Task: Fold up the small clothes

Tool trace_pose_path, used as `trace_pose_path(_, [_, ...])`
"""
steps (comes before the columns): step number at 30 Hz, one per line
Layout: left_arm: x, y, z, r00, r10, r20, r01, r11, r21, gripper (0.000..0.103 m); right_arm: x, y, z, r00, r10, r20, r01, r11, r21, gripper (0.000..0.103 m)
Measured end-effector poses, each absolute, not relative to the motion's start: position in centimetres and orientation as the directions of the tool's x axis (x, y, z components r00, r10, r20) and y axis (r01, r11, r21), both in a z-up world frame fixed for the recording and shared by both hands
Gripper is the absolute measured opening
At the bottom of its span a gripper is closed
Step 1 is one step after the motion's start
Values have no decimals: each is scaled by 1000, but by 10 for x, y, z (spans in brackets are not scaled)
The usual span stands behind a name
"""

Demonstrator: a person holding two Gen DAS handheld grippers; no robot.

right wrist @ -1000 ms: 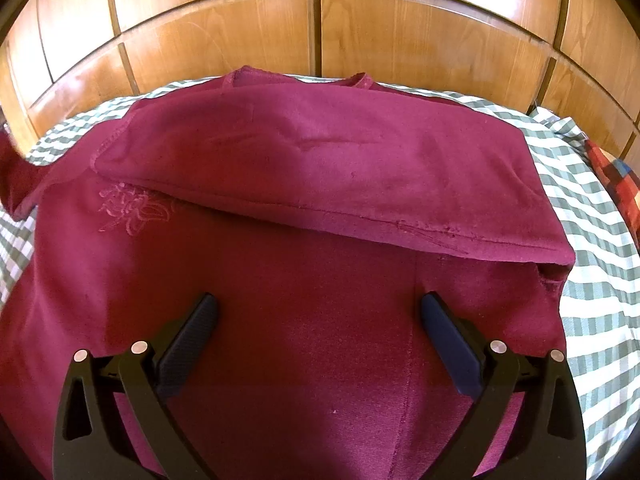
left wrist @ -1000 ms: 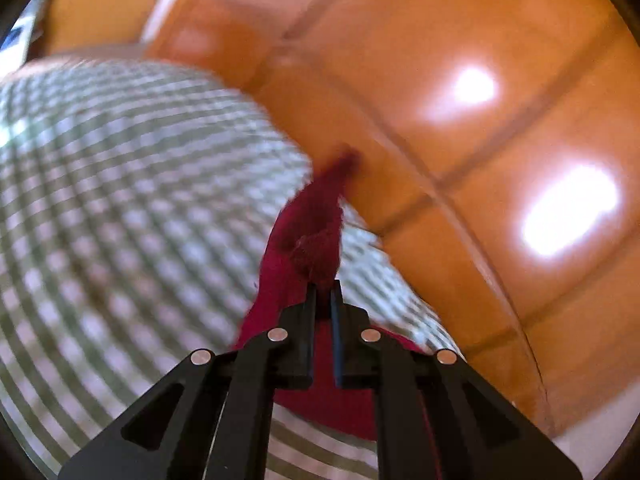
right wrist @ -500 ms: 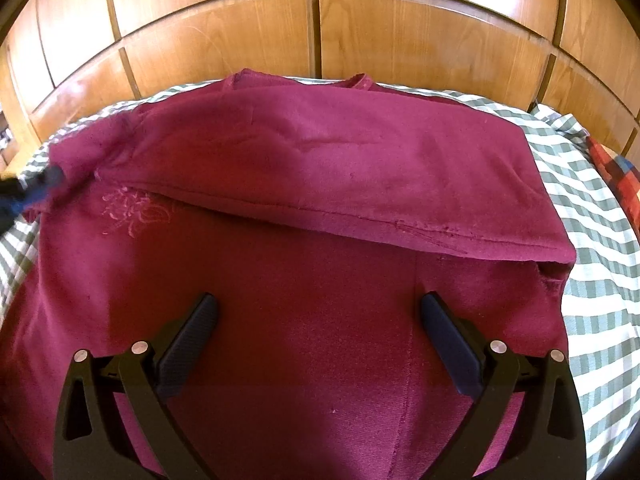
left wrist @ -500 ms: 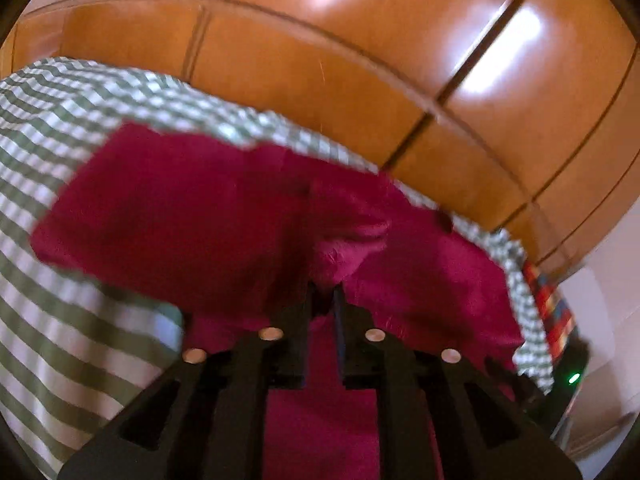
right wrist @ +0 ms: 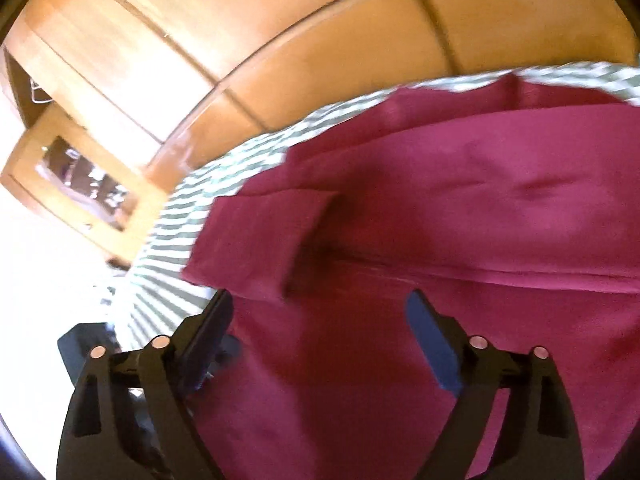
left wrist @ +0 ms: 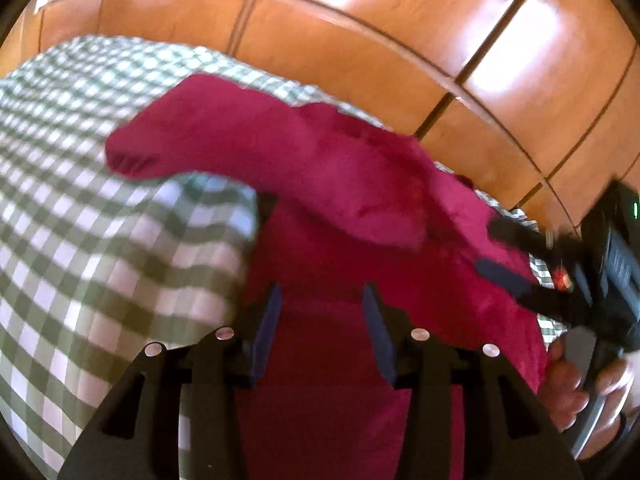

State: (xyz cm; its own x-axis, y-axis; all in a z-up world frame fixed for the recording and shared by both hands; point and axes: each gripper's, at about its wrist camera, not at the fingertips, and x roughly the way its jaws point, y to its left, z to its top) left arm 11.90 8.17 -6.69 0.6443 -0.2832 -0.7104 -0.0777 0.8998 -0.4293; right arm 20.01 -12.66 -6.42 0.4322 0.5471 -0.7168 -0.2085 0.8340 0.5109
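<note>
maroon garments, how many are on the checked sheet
1: a single maroon garment spread on the green checked sheet before the wooden headboard, one sleeve folded across its left side. More could be hidden beneath it.

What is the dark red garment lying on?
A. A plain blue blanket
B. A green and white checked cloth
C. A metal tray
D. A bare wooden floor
B: the dark red garment is spread over the green and white checked cloth, whose checks show beside it in the left wrist view and along its edge in the right wrist view; the wooden panels stand behind.
</note>
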Motion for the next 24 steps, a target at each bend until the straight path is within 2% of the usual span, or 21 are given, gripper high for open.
trace_pose_path(1, [118,84,-72,641,-297,-708,-79,892,-445,42,210,-114,-70,416,540,-732,-201,839,505,82])
trace_pose_path(3, [117,85,-75,647,-300,-701,-72,891,-447,42,223,-97,-82,385,518,-763,-176,853,491,71])
trace_pose_path(4, [117,84,-76,648,-296,-702,-69,895,-441,42,229,-87,-88,389,478,-788,-165,877,451,59])
trace_pose_path(6, [116,83,-79,649,-292,-703,-63,900,-431,42,232,-78,-87,398,434,-808,-179,901,396,15])
trace_pose_path(7, [116,83,-81,650,-295,-700,-62,898,-436,43,231,-75,-83,394,435,-810,-188,900,392,8])
trace_pose_path(12, [114,88,-84,656,-327,-680,-58,877,-477,43,210,-85,-6,554,436,-709,-297,900,320,5])
trace_pose_path(17, [112,86,-85,658,-322,-681,-57,880,-471,43,210,-132,58,672,394,-627,-278,919,279,5])
trace_pose_path(20, [109,86,-85,658,-319,-682,-57,882,-468,43,213,-178,68,710,299,-637,-190,953,236,5])
trace_pose_path(24, [110,85,-84,658,-314,-685,-58,885,-462,44,213,-242,44,689,198,-697,-46,972,230,5])
